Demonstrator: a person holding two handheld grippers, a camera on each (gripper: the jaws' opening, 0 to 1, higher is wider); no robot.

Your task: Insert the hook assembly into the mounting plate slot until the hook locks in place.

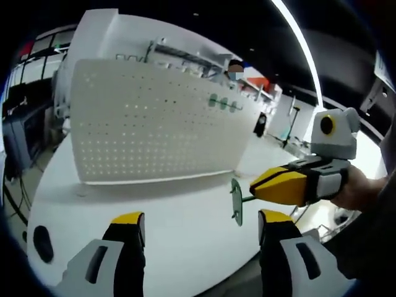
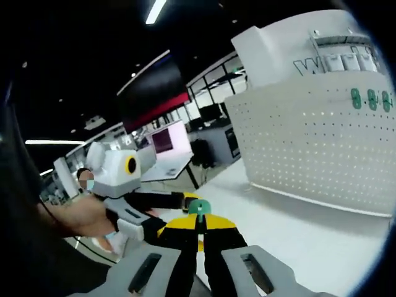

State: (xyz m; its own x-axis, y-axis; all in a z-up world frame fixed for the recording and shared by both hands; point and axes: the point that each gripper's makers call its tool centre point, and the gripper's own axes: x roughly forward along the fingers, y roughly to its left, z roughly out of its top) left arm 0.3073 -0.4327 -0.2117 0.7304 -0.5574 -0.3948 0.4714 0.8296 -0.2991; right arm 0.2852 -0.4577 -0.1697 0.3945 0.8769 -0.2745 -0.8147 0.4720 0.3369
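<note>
The left claw (image 1: pixel 201 229) is released, its two yellow tips well apart above the white tabletop (image 1: pixel 179 247). The right claw (image 2: pixel 199 228) is clenched on the green hook (image 2: pixel 200 208). In the left gripper view this right claw (image 1: pixel 278 185) comes in from the right, held level by a hand (image 1: pixel 359 189), and the hook (image 1: pixel 237 201) sticks out in front of it, above the tabletop and near the white pegboard (image 1: pixel 154 124). The pegboard stands upright on the tabletop. The right gripper view shows the left claw (image 2: pixel 185 201) with a hand (image 2: pixel 80 216) behind it, in a large room with ceiling lights (image 2: pixel 154 11).
</note>
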